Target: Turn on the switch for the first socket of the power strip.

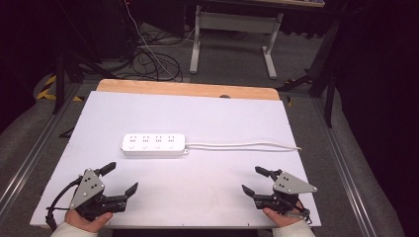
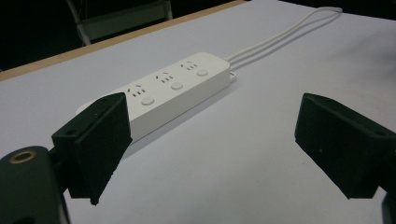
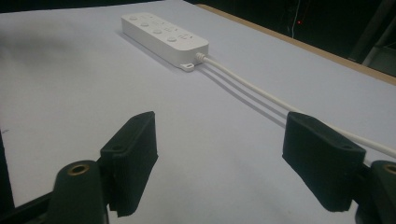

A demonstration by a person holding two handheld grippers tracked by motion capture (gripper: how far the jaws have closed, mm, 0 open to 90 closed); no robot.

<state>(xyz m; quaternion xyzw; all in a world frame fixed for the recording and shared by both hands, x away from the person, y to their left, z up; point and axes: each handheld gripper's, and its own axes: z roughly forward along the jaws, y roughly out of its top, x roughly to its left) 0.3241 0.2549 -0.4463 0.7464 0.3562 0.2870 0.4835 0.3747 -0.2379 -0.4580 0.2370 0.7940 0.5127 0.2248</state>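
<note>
Left hand-held gripper agape | white board | dark room, floor cables

Before you, a white-topped table with a bare wooden strip along its far edge carries a white power strip near its middle, lying flat and parallel to that edge. Its white cord runs doubled across the surface toward the right edge.

High view: table seen from above, facing forward | gripper views: set low, close to the surface | shared: power strip, seen from opposite ends.
</note>
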